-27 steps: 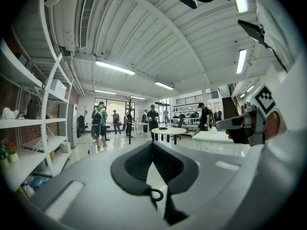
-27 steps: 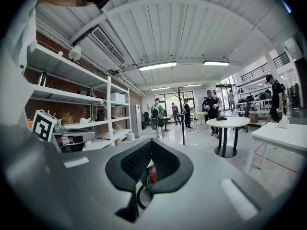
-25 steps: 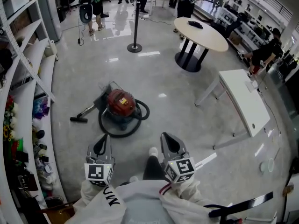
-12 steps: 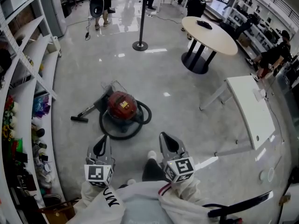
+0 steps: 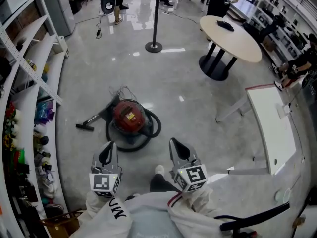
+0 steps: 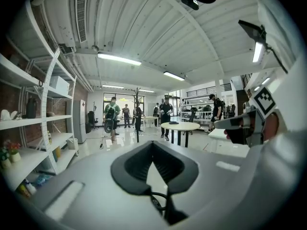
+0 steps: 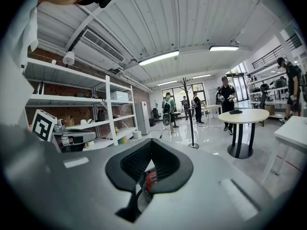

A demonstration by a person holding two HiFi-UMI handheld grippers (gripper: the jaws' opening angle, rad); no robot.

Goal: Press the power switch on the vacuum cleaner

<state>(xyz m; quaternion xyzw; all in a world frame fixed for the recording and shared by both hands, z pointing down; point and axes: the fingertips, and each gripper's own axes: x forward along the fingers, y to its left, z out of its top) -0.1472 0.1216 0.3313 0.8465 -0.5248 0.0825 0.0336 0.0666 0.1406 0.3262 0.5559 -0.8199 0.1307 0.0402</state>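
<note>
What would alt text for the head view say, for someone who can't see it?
Looking steeply down, a red vacuum cleaner sits on a glossy grey floor, its black hose looped around it. The person's left gripper and right gripper hover short of it, both shut and empty. Shelves line the left.

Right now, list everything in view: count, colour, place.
vacuum cleaner: one, red, on the floor ahead of both grippers
hose: one, black, looped round the vacuum cleaner
floor nozzle: one, black, left of the vacuum cleaner
round table: one, beige top, far right
white table: one, right edge
post: one, black, far centre
shelves: white, along the left
people: several, far end
left gripper: grey, jaws together, empty
right gripper: grey, jaws together, empty
</note>
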